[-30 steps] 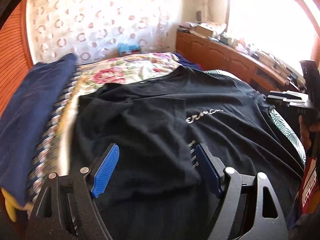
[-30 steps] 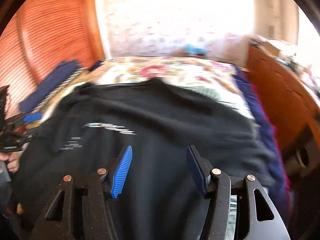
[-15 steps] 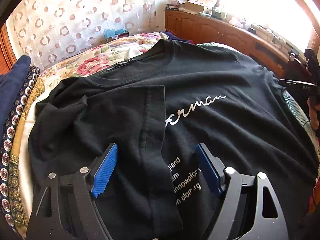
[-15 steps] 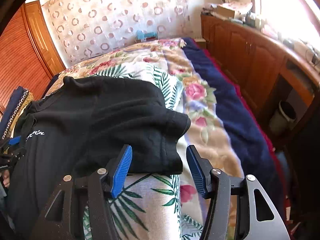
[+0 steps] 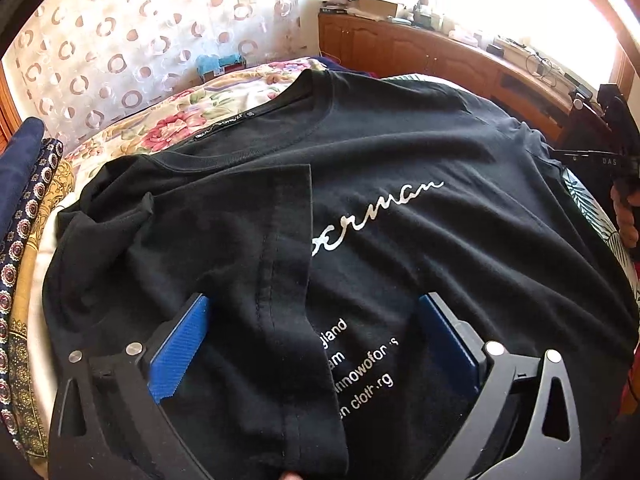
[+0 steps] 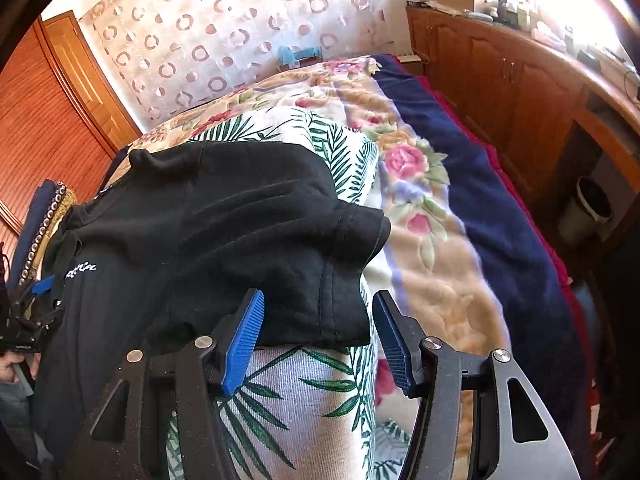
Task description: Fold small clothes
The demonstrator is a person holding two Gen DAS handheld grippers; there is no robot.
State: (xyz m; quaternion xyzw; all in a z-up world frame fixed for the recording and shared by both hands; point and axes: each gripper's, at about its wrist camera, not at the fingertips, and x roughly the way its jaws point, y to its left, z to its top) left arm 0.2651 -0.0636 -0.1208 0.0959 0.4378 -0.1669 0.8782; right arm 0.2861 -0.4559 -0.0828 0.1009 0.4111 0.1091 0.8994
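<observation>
My left gripper [image 5: 316, 344] hangs with its fingers [image 5: 180, 350] spread wide and nothing between them, low over the black shirt [image 5: 400, 240], which lies spread on the bed [image 6: 440, 280]. One sleeve [image 5: 224, 280] is already folded in over the chest and covers the start of the white lettering [image 5: 376, 212]. My right gripper [image 6: 318, 336] is at the other side, fingers [image 6: 244, 340] apart too, straddling the free sleeve [image 6: 312, 272] where it drapes over the leaf-print sheet [image 6: 300, 400]; I judge that it holds no cloth yet. The shirt's long axis runs from the collar [image 5: 256, 120], which points toward the patterned wall at the far end of the bed, back to the hem beneath my left gripper; the hem itself is out of view. The risks, as I see them: the free sleeve is rumpled and bunched, so if I close on only its top layer the fold will drag crooked and leave a lump underneath. If I pull it across too hard, the whole shirt may slide on the sheet and the sleeve already folded could slip open. The bedding is soft and uneven, so my fingers might also pinch the sheet along with the shirt and lift both.
</observation>
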